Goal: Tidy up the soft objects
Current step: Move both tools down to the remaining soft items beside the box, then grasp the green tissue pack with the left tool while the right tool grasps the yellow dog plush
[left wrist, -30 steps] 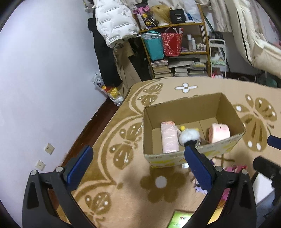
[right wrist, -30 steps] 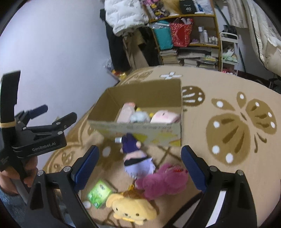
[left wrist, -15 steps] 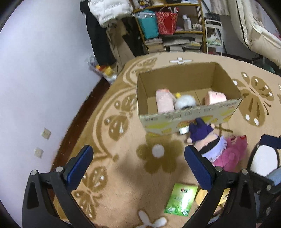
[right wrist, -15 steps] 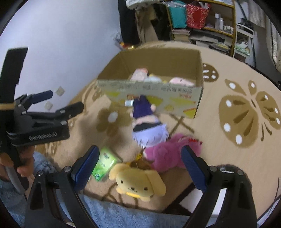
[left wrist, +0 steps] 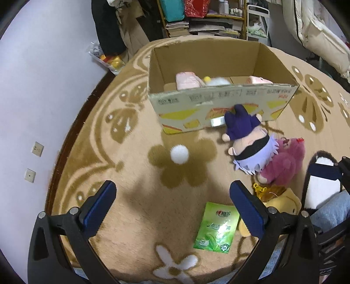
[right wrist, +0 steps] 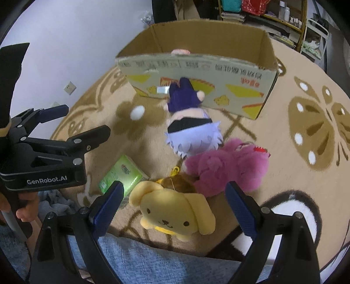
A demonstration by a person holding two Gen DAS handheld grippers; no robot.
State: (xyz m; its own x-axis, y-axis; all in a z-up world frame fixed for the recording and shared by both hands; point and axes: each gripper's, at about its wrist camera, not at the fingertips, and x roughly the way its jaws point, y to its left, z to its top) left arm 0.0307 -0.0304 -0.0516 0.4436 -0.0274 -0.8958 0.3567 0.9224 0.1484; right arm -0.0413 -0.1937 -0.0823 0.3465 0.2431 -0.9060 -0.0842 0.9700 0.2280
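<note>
**A:** Status on your grippers?

**B:** Your left gripper [left wrist: 172, 203] has its jaws wide apart and holds nothing. It hangs over bare rug [left wrist: 122, 196], with the green packet [left wrist: 216, 227] just beside its right finger. Your right gripper [right wrist: 172, 204] is also spread wide and empty, and the yellow dog plush [right wrist: 172, 212] lies between its blue pads [right wrist: 109, 205] with a gap on both sides.

**A:** Where are the soft toys?

**B:** Three are on the rug in front of the cardboard box [right wrist: 196, 72]. The purple-haired doll [right wrist: 192, 129] lies with its dark blue body touching the box's front wall. The magenta plush [right wrist: 227, 168] is pressed against the doll's head. The yellow dog is face up, nearest your knee [right wrist: 157, 260], touching the magenta one. A brown bit with a gold clip sits between the dog and the magenta plush; you can't tell from this view which of them it belongs to.

**A:** And in the box?

**B:** From your left wrist view: a pink plush [left wrist: 188, 80] at the left, a white fluffy item [left wrist: 217, 81] with a yellow spot beside it in the middle, and another pink item [left wrist: 259, 80] on the right. The front wall hides most of each.

**A:** Anything else?

**B:** Your left hand [right wrist: 24, 209] grips the left tool's handle at the edge of the right wrist view. A shelf [left wrist: 205, 19] of books and bags stands behind the box.
</note>
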